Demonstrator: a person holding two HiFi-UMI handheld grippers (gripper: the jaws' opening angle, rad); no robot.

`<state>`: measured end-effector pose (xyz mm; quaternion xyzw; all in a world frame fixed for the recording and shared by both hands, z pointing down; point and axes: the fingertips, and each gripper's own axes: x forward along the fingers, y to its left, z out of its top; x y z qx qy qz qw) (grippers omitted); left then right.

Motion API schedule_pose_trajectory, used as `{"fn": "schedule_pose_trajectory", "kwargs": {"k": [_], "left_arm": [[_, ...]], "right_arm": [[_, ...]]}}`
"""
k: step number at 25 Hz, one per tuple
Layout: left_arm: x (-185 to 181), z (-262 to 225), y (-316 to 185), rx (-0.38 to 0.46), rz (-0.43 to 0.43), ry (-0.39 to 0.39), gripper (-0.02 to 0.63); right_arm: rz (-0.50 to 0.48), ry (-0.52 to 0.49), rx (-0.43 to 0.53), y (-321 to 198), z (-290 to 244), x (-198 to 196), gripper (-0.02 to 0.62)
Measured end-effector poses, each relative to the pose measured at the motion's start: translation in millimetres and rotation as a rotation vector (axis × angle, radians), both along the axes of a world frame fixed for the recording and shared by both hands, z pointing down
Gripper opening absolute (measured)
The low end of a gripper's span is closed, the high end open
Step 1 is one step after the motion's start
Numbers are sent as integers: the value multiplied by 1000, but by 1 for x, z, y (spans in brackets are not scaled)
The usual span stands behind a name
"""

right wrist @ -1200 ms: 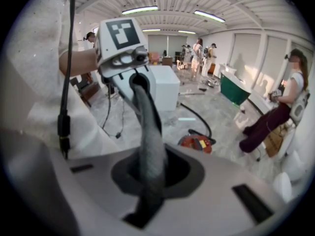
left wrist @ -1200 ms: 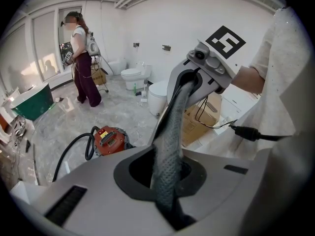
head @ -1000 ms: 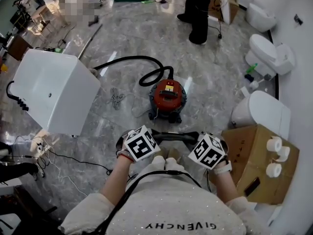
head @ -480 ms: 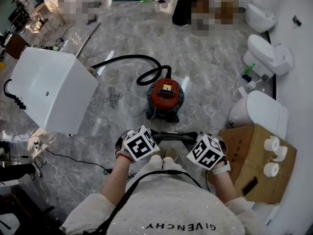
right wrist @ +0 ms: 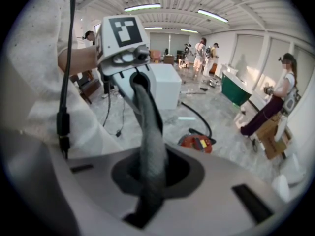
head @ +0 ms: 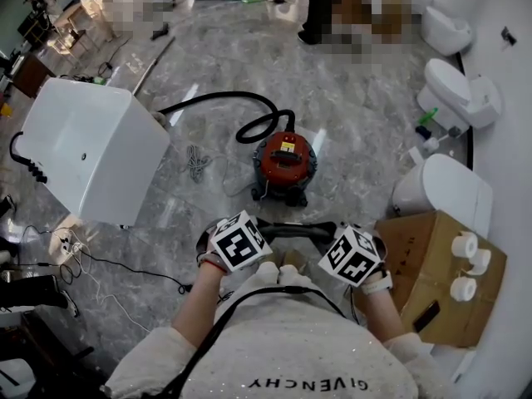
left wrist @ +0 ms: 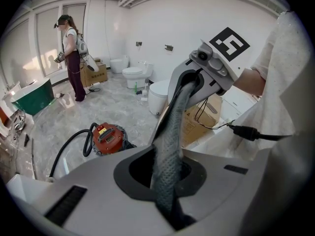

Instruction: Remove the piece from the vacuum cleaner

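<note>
The red canister vacuum cleaner stands on the marble floor ahead of me, its black hose looping away to the left. It also shows small in the left gripper view and the right gripper view. Both grippers are held close to my body, well short of the vacuum. My left gripper and right gripper point at each other, tips nearly meeting. Each one's grey jaws lie pressed together with nothing between them, as seen on the left gripper and on the right gripper.
A large white box stands at the left, with cables on the floor beside it. Toilets line the right wall. A cardboard box with paper rolls sits at my right. Other people stand at the room's far end.
Both grippers have stayed where they were. A person at the far end of the floor has shifted toward the top edge of the head view.
</note>
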<state>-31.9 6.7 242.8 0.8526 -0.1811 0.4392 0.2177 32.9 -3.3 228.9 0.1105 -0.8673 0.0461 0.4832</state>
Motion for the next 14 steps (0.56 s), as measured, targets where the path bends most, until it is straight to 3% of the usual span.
{"fn": "schedule_pose_trajectory", "kwargs": {"k": [14], "left_arm": [[-1, -4, -7, -1, 8, -5, 35]], "right_arm": [[-11, 3, -4, -5, -4, -1, 37]]}}
